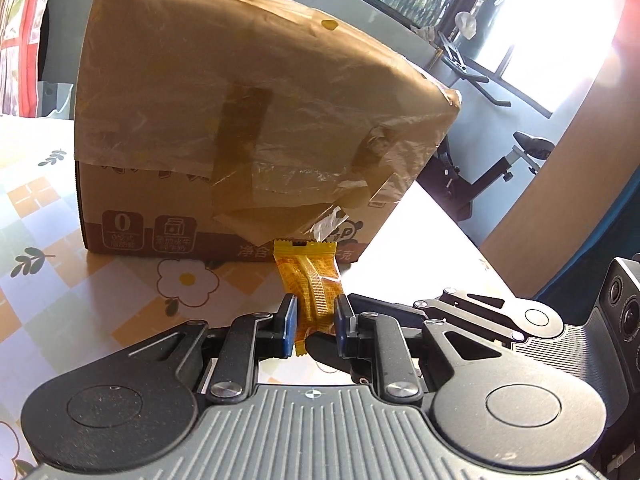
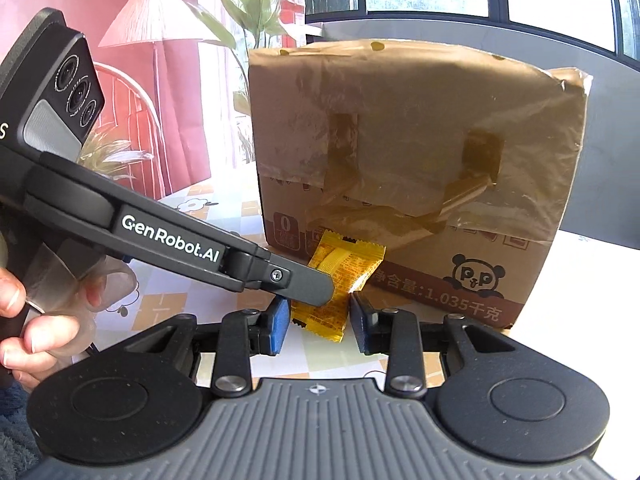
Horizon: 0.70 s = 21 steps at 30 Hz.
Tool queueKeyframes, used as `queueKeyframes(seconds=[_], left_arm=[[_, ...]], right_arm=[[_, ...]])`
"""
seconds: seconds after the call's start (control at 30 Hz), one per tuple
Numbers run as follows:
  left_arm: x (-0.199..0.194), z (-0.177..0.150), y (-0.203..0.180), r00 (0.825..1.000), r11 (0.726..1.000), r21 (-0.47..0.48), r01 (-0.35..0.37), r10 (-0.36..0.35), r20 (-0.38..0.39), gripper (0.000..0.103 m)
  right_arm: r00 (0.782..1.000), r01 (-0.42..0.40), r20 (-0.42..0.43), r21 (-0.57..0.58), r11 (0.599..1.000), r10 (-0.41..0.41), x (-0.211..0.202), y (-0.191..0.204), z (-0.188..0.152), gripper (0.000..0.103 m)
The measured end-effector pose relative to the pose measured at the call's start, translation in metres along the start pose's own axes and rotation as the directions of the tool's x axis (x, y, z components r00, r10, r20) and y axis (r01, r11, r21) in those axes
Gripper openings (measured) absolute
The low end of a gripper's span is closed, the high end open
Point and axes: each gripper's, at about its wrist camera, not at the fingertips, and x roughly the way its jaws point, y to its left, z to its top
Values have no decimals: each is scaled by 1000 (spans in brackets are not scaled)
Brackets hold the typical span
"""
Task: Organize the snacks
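Observation:
A yellow snack packet (image 1: 310, 284) stands upright between the blue pads of my left gripper (image 1: 316, 312), which is shut on it just above the table. In the right wrist view the same packet (image 2: 340, 272) lies slanted between the pads of my right gripper (image 2: 318, 316), which press its sides. The left gripper (image 2: 316, 286) reaches in from the left and its finger covers the packet's middle. Black links of the right gripper (image 1: 480, 312) come in from the right. Close behind the packet stands a tall cardboard box (image 1: 240, 100) wrapped in brown paper and tape.
The table has a flowered cloth (image 1: 60, 220), and its right edge (image 1: 460, 232) runs close by the box (image 2: 400, 120). A person's hand (image 2: 36, 336) holds the left gripper's handle. An exercise bike (image 1: 500, 168) stands beyond the table, a lamp (image 2: 156, 16) and a chair (image 2: 128, 92) on the other side.

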Motion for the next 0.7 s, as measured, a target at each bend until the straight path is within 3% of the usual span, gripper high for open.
queueKeyframes(seconds=[0.47, 0.7], left_arm=[[-29, 27, -41, 992, 991, 130, 24, -40, 117, 21], [-30, 59, -57, 986, 984, 178, 19, -48, 161, 21]], right_arm=[[988, 57, 148, -42, 997, -50, -42, -3, 26, 35], [976, 75, 210, -54, 996, -62, -47, -13, 49, 35]])
